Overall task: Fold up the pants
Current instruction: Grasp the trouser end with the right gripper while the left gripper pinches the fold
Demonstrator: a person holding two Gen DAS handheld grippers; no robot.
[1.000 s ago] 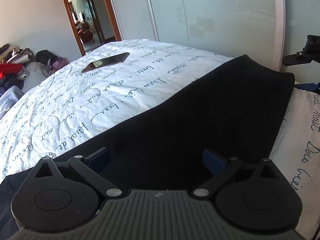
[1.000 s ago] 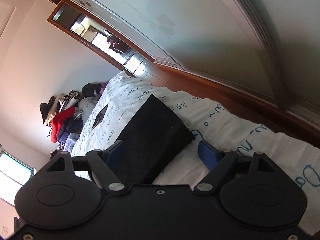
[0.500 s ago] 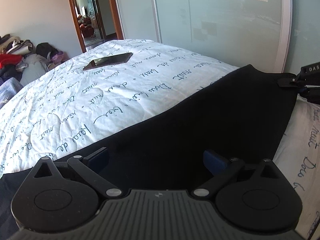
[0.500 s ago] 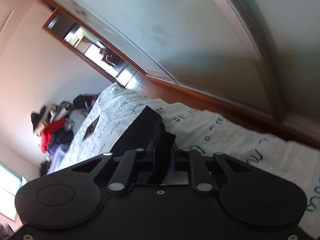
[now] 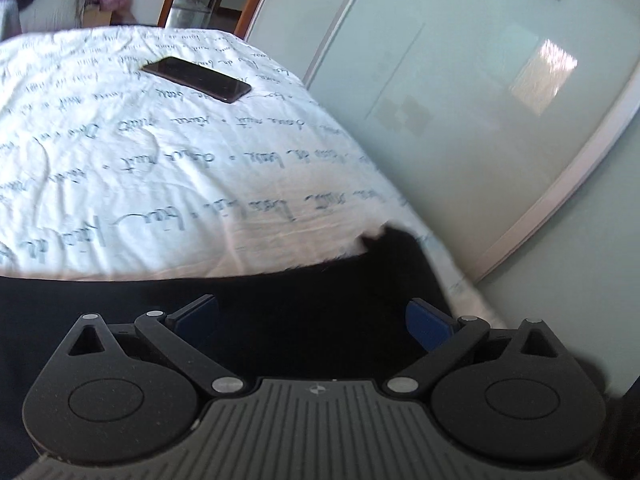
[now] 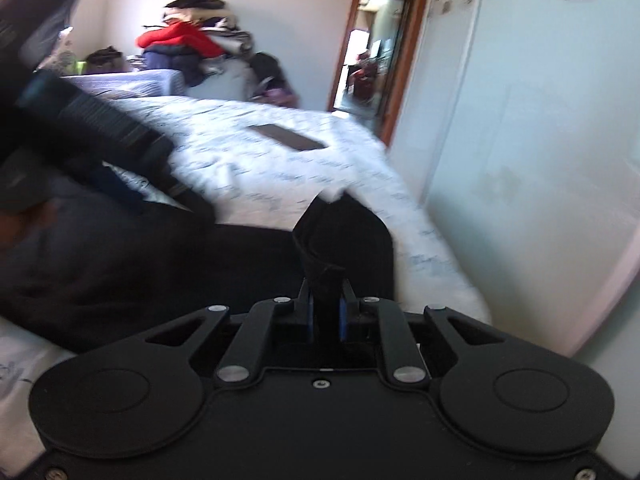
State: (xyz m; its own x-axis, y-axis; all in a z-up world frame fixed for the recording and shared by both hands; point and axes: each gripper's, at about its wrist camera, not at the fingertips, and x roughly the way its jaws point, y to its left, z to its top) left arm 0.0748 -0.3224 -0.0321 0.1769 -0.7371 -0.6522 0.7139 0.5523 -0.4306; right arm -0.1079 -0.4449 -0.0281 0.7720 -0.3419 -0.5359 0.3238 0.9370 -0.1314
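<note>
Now the black fabric pants (image 6: 336,240), spread on the white script-printed bed (image 5: 160,168), are clamped at one corner by the right tongs (image 6: 325,312), open a second ago; the left tongs (image 5: 312,316) are held apart above them, so folding can begin.

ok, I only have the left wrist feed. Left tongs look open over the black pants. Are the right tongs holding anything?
Observer: Yes. The right tongs are shut on a bunched fold of the black pants, lifted off the bed.
Operator: Anything else on the bed near that fold?
Observer: A dark phone lies flat beyond it, apart from the pants.
Operator: Can you see my left tongs from there?
Observer: A blurred dark tool at the left edge of the right wrist view, probably the left tongs; only your feed shows the jaws.
</note>
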